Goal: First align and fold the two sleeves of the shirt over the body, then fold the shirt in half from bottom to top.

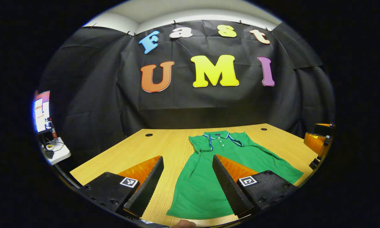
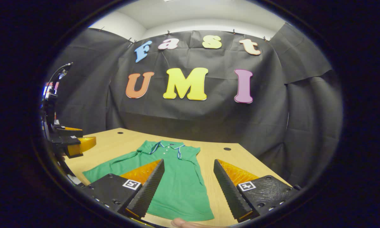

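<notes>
The green shirt [image 1: 240,158] lies flat on the table [image 1: 164,145], collar at the far side. Left gripper [image 1: 186,183] and right gripper [image 2: 188,186] hover above its near hem, jaws wide apart, holding nothing. A shallow pinch (thin, limp cloth) could drag the body askew.

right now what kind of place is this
Likely a recording booth: black cloth wall behind a wooden table, a green polo shirt laid flat, a monitor off to one side.
</notes>
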The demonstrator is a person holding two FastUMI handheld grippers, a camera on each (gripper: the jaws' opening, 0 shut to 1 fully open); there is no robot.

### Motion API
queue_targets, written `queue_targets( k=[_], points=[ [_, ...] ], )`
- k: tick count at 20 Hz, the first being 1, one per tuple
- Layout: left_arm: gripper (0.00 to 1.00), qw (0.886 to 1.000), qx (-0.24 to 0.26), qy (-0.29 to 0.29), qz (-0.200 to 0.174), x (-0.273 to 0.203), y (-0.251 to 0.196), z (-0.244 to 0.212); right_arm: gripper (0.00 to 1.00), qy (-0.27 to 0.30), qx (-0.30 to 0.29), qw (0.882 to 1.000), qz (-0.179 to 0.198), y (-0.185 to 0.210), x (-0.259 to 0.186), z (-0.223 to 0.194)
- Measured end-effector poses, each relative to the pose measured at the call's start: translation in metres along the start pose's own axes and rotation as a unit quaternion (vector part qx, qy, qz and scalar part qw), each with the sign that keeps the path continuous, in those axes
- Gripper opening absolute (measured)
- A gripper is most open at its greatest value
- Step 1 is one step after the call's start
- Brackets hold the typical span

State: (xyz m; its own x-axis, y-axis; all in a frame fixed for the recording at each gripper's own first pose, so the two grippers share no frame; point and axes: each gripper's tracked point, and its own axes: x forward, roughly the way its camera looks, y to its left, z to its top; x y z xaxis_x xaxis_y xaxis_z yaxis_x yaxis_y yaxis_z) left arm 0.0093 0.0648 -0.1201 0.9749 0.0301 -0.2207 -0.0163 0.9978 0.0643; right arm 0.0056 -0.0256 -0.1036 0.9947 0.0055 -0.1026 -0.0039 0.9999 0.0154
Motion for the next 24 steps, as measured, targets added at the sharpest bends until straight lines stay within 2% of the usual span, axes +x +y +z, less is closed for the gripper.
queue_targets(
  k=[2,5,9,11,16,17,18,19,22,24],
  points=[
    [0.99,1.0,-0.008,0.014,0.007,0.001,0.009,-0.024,0.95,0.019,-0.004,1.0,-0.014,-0.007,0.003,-0.023],
    [1.0,0.998,-0.036,0.047,0.012,0.002,0.013,-0.058,0.98,0.066,-0.002,0.998,-0.023,-0.016,0.007,-0.064],
    [1.0,0.996,-0.04,0.073,-0.012,-0.001,0.002,-0.084,0.95,0.119,0.003,0.993,-0.026,-0.025,0.006,-0.111],
    [0.99,0.994,-0.04,0.097,-0.026,-0.005,-0.006,-0.099,0.98,0.139,0.009,0.99,-0.022,-0.022,0.001,-0.124],
    [0.96,0.989,-0.056,0.128,-0.04,-0.016,-0.009,-0.114,0.95,0.174,0.009,0.985,-0.01,-0.016,-0.012,-0.147],
    [0.94,0.987,-0.061,0.139,-0.044,-0.015,-0.012,-0.119,0.98,0.187,0.015,0.982,-0.007,-0.015,-0.013,-0.155],
    [0.93,0.985,-0.069,0.151,-0.054,-0.015,-0.017,-0.125,0.95,0.2,0.028,0.979,-0.001,-0.014,-0.014,-0.16],
    [0.87,0.982,-0.071,0.164,-0.055,-0.015,-0.018,-0.131,0.96,0.198,0.048,0.979,0.0,-0.016,-0.013,-0.156],
    [0.72,0.984,-0.042,0.165,-0.045,-0.013,-0.01,-0.131,0.97,0.209,0.06,0.976,0.003,-0.017,-0.007,-0.159],
    [0.68,0.984,-0.042,0.165,-0.045,-0.014,-0.01,-0.131,0.97,0.209,0.057,0.976,0.007,-0.015,-0.007,-0.159]
  ],
)
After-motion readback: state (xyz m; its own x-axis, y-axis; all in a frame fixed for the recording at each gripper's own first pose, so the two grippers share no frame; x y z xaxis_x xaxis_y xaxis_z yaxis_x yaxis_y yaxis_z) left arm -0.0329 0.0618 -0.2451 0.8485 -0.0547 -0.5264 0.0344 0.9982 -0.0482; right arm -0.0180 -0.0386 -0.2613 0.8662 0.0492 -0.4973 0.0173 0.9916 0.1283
